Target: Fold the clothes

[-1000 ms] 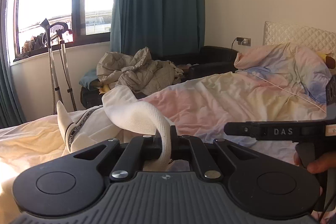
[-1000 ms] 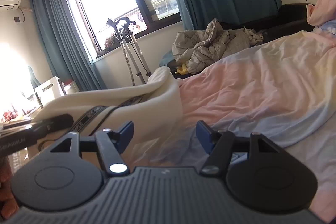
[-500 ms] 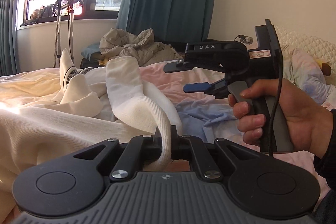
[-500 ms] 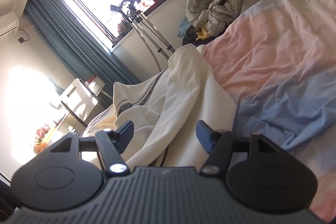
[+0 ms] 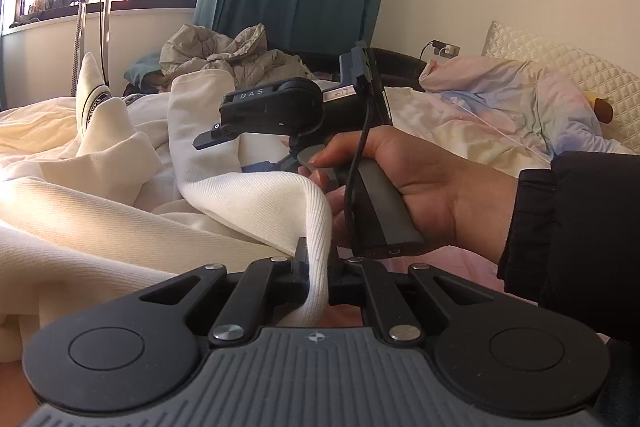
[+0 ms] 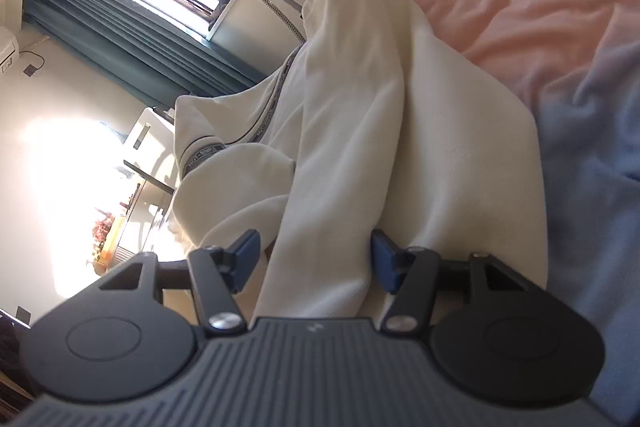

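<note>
From the left wrist view, the left gripper [image 5: 318, 273] has its two fingers pressed tight on a ribbed edge of the cream sweatshirt [image 5: 248, 195]. The cloth goes up from the pinch and over in a hump. The rest of the top lies in lumps and bumps on the bed [image 5: 452, 107], toward its window side. One cuff with dark letters [image 5: 96, 99] sticks straight up. A hand [image 5: 404, 179] in a dark sleeve [image 5: 568, 227] holds the right gripper [image 5: 232, 151] just above the cloth, near the middle of the bed.

From the right wrist view, the right gripper [image 6: 316, 261] is tipped over on its side. Its blue fingertips [image 6: 246, 253] have just been closing, but they are not shut yet. A thick fold of the sweatshirt [image 6: 360, 131] sits between them. I cannot tell if the pads press on it yet; there looks to be a small gap on one side. The pink and blue bed cover [image 6: 540, 7] lies bare beside the cloth.

I think the folding has hardly started. The top is not flat, and no neat fold shows. It needs to be spread out, then the sleeves and body folded in.
</note>
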### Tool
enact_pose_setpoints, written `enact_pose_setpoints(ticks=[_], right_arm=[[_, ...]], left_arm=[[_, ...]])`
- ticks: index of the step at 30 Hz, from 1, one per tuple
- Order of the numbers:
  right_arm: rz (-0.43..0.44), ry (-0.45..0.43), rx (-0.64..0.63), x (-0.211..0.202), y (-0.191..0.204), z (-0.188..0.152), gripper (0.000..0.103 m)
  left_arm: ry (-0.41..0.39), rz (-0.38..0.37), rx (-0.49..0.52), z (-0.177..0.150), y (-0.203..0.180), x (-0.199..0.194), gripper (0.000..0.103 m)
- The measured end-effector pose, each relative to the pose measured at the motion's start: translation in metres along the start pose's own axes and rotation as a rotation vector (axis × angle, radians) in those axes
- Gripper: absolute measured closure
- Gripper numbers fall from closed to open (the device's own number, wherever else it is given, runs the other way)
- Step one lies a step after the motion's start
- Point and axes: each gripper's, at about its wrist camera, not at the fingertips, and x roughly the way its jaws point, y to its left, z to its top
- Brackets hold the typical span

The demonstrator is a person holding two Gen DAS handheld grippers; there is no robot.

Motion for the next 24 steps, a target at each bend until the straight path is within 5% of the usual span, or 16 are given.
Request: enact_pose_setpoints(ticks=[1,2,10,15,18,24], right_arm=[[-0.001,-0.007,0.01,0.003,-0.001,0.003,0.082],[0.004,-0.021,0.024,0.003,-0.001,0.006,0.094],[0.037,-0.316,0.055,-0.085,0.016,0.015,0.098],[-0.053,-0.489,0.101,-0.182,0.003,0.009,0.099],[-0.116,-0.585,0.134,-0.232,-0.015,-0.008,0.099],[-0.187,-0.632,0.337,-0.275,-0.063,-0.038,0.099]], left_arm=[[0.001,0.0,-0.003,0.0,-0.001,0.001,0.096],[0.002,0.0,-0.007,0.0,-0.001,0.002,0.096],[-0.031,-0.012,-0.022,0.002,-0.003,-0.002,0.094],[-0.052,-0.033,-0.012,0.004,-0.008,-0.007,0.074],[-0.067,-0.036,-0.023,0.006,-0.01,-0.022,0.038],[-0.079,0.007,-0.08,0.01,-0.009,-0.056,0.028]])
